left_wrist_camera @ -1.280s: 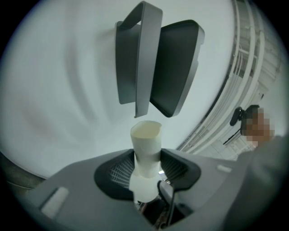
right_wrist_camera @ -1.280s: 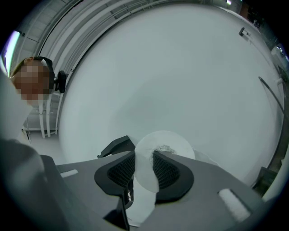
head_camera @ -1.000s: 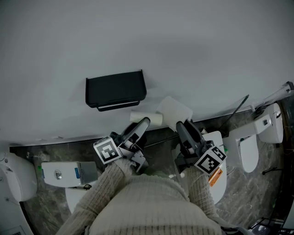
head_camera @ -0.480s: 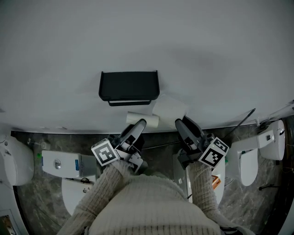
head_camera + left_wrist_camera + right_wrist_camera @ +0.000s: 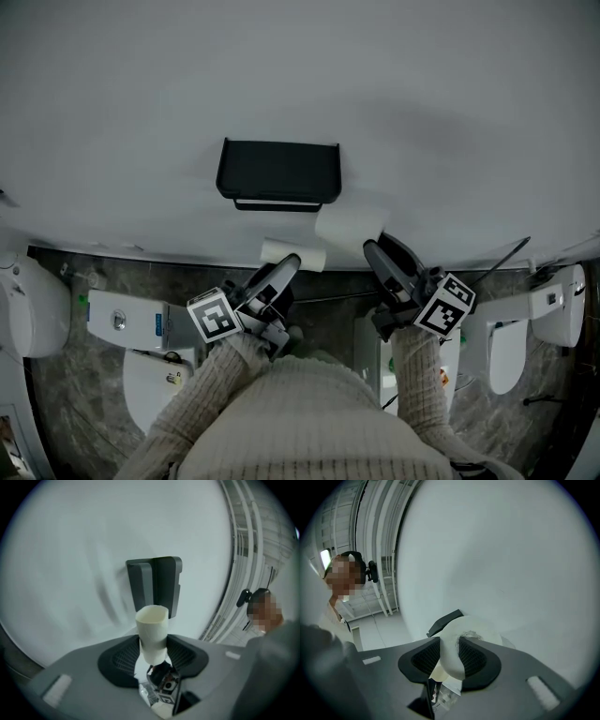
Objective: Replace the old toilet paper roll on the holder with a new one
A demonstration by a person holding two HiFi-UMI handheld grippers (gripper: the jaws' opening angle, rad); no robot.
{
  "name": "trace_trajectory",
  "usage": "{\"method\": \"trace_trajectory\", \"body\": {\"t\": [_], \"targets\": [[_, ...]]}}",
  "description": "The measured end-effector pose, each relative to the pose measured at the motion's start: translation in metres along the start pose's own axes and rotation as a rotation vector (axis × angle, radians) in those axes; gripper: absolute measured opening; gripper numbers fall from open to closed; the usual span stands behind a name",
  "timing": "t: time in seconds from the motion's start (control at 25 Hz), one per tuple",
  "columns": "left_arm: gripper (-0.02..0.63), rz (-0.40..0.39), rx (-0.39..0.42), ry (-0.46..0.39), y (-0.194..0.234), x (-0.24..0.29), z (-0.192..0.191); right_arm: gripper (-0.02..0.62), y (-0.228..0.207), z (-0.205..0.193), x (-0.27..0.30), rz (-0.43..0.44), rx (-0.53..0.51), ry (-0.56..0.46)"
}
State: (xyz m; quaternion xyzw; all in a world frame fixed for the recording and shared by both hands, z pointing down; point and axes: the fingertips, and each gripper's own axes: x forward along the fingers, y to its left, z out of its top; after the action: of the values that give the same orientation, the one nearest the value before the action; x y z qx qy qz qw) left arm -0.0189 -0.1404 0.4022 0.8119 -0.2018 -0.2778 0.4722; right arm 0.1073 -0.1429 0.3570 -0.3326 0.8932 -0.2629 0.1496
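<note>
A black holder [image 5: 277, 175] is mounted on the white wall, and no roll shows on it. My left gripper [image 5: 289, 264] is shut on an empty cream cardboard tube [image 5: 292, 253], held just below the holder. In the left gripper view the tube [image 5: 152, 630] stands up between the pads, with the holder [image 5: 157, 585] behind it. My right gripper [image 5: 376, 249] is shut on a full white toilet paper roll [image 5: 349, 228], close under the holder's right corner. In the right gripper view the pads pinch the roll [image 5: 471, 632], and the holder [image 5: 443, 621] peeks out behind it.
White toilets stand on the dark marble floor: one at the left [image 5: 141, 352], one at the far left [image 5: 33, 328], one at the right [image 5: 553, 300]. A white cistern [image 5: 373, 354] sits below my right arm. A person shows at the edge of both gripper views.
Both grippers have shifted along the wall with the tube and the roll still held. The holder now sits more directly above them, and the roll is nearer its right corner.
</note>
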Motion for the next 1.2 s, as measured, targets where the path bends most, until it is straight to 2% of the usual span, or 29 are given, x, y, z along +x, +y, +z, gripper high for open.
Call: {"method": "trace_trajectory", "body": {"t": [0.12, 0.36, 1.2], "targets": [[0.179, 0.024, -0.022, 0.015, 0.011, -0.004, -0.005, 0.124, 0.004, 0.003, 0.003, 0.032, 0.007, -0.001], [0.179, 0.002, -0.027, 0.04, 0.012, -0.006, -0.007, 0.124, 0.009, 0.006, 0.015, 0.094, 0.045, -0.011], [0.179, 0.005, -0.007, -0.024, 0.0, 0.003, -0.006, 0.124, 0.021, 0.002, 0.036, 0.246, 0.129, 0.023]]}}
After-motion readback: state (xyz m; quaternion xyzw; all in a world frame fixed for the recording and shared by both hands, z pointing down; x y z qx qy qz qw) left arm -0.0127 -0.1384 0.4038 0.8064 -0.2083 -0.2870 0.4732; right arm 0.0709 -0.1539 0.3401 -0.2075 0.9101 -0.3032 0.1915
